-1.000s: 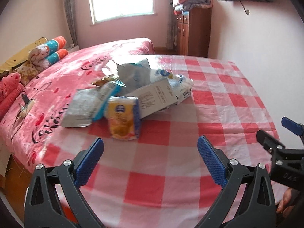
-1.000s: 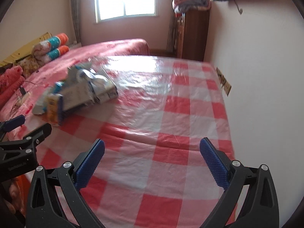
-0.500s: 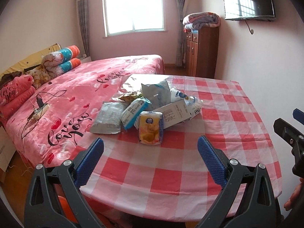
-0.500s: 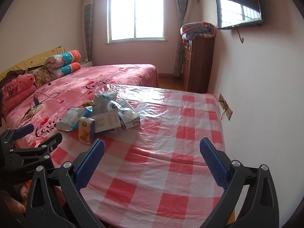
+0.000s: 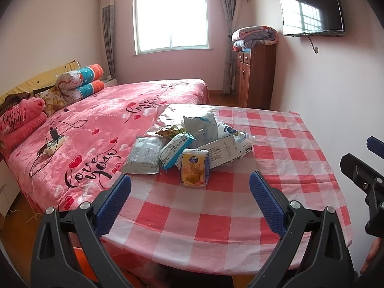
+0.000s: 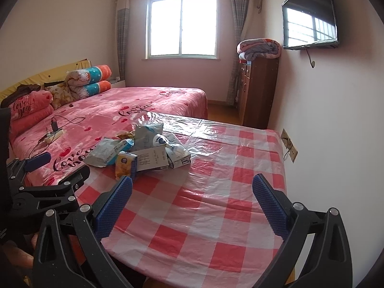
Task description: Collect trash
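Table (image 5: 240, 216) covered with red-and-white checked plastic cloth. On its far left part, a heap of trash: yellow snack packet (image 5: 195, 171) at front, grey flat packet (image 5: 143, 156) left, blue-white wrapper (image 5: 176, 149) between them, white carton (image 5: 222, 152) right, upright white bag (image 5: 200, 126) behind. Bed (image 5: 96, 129) just beside the table, pink blanket; power strip (image 5: 55, 144) with cable lies on it, pillows (image 5: 21, 120) at head.

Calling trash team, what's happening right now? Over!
Left gripper open, empty. Right gripper open, empty. Trash pile sits untouched on checkered table, yellow snack packet nearest. Nothing in the way.
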